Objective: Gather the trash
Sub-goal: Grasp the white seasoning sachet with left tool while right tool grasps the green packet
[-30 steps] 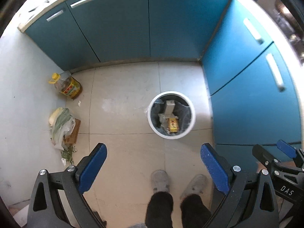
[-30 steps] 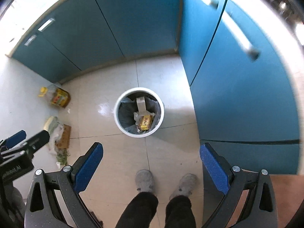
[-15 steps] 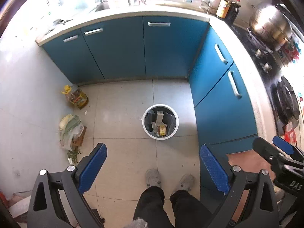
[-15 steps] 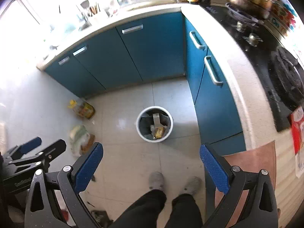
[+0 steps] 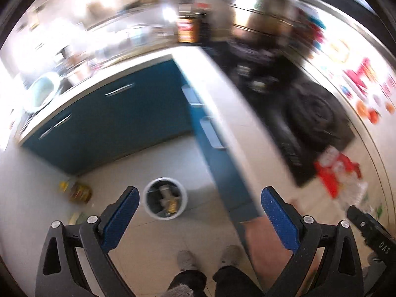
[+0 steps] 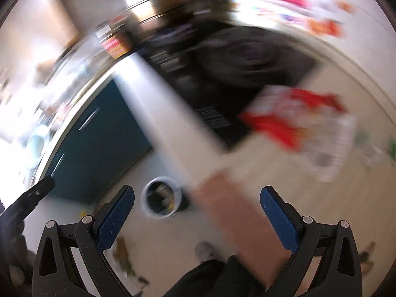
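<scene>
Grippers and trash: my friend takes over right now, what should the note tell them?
Left gripper: open, empty, held high.
Right gripper: open, empty, held high.
White trash bin stands on the floor by the blue cabinets, already with some trash inside.
A red-and-white wrapper lies on the counter beside the stove.
Left to do: grab that wrapper, drop it in the bin. The views are blurry.

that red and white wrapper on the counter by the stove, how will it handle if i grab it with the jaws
The red and white wrapper looks crumpled and thin, so probably floppy and light; it may crush flat between the jaws. It lies loose on the counter, so a push would likely slide it. Blur hides finer detail.
</scene>
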Demonstrator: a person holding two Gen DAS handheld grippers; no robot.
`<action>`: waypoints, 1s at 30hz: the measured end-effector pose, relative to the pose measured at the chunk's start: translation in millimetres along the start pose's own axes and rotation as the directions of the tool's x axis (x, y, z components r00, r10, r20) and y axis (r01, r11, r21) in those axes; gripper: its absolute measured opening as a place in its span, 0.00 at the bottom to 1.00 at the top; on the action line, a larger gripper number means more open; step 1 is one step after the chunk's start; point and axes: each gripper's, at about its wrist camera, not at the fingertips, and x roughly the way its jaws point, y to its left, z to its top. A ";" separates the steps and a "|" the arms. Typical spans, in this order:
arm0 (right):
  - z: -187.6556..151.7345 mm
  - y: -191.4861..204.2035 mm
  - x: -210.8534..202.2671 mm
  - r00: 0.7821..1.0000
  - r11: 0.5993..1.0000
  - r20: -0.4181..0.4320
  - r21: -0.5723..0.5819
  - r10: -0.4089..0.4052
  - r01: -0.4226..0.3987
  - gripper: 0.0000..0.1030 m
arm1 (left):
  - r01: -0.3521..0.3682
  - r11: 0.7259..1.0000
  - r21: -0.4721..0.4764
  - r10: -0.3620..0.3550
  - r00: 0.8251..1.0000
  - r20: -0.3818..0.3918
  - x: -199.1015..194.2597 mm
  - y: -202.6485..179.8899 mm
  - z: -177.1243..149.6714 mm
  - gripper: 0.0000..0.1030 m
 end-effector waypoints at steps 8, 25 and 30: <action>15.1 -277.4 -40.2 0.955 0.850 -0.015 0.452 -0.296 0.270 1.00 | 0.163 0.942 0.294 -0.133 0.984 -0.120 39.8 -237.5 16.0 0.98; 58.6 -468.0 55.7 0.878 0.708 -0.136 0.541 -0.459 0.454 0.76 | 0.183 0.775 0.604 -0.038 0.969 -0.244 125.2 -479.9 -16.5 0.98; 61.8 -440.7 63.1 0.859 0.772 -0.047 0.417 -0.510 0.481 0.05 | 0.252 0.755 0.606 -0.064 0.947 -0.314 128.8 -492.2 -36.9 0.97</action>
